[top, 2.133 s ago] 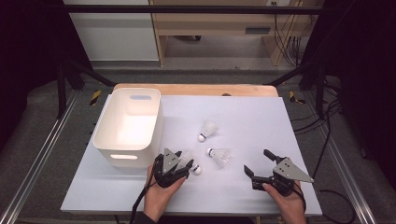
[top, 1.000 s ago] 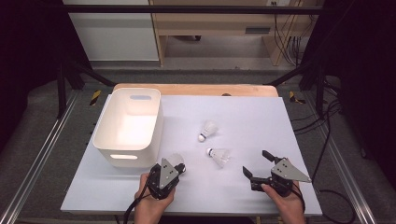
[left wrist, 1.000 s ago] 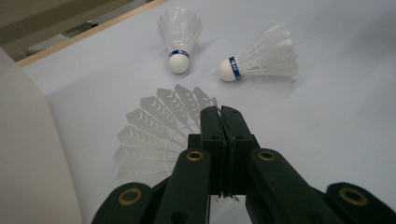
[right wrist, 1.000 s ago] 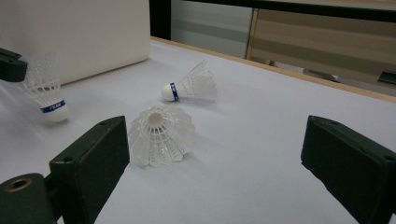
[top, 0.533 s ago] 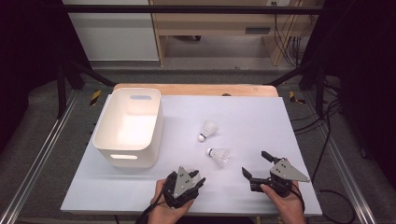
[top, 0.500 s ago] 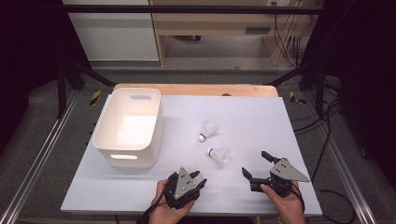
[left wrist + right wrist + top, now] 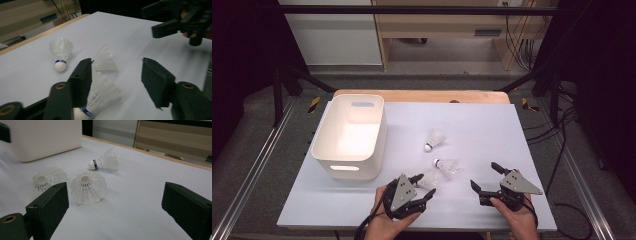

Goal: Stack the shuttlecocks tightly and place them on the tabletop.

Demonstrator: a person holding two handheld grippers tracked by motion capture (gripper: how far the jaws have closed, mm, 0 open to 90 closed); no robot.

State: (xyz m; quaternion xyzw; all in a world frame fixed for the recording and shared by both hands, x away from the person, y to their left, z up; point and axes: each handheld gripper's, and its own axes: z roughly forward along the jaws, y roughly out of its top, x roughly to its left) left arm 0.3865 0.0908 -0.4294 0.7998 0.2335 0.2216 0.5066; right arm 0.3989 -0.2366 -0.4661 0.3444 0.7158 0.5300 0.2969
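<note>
High view showed my left gripper [image 7: 424,186] spread around the nearest shuttlecock [image 7: 429,179], unclamped; my right gripper [image 7: 484,178] rested near, jaws apart.

Three shuttlecocks on white table [image 7: 140,37] — nearest shuttlecock [image 7: 101,96] between spread fingers [image 7: 81,80], apart.

We saw a bench [image 7: 522,125] topped with a smooth matt white sheet, with a bare wood edge [image 7: 422,96] at the back. The bin [image 7: 349,135] looked like smooth white plastic with a soft sheen. The shuttlecocks [image 7: 88,187] had thin, translucent feathery skirts and matt white tips. Both the left claw [image 7: 117,82] and right claw [image 7: 117,207] were matt black plastic with small brass-looking screws.
</note>
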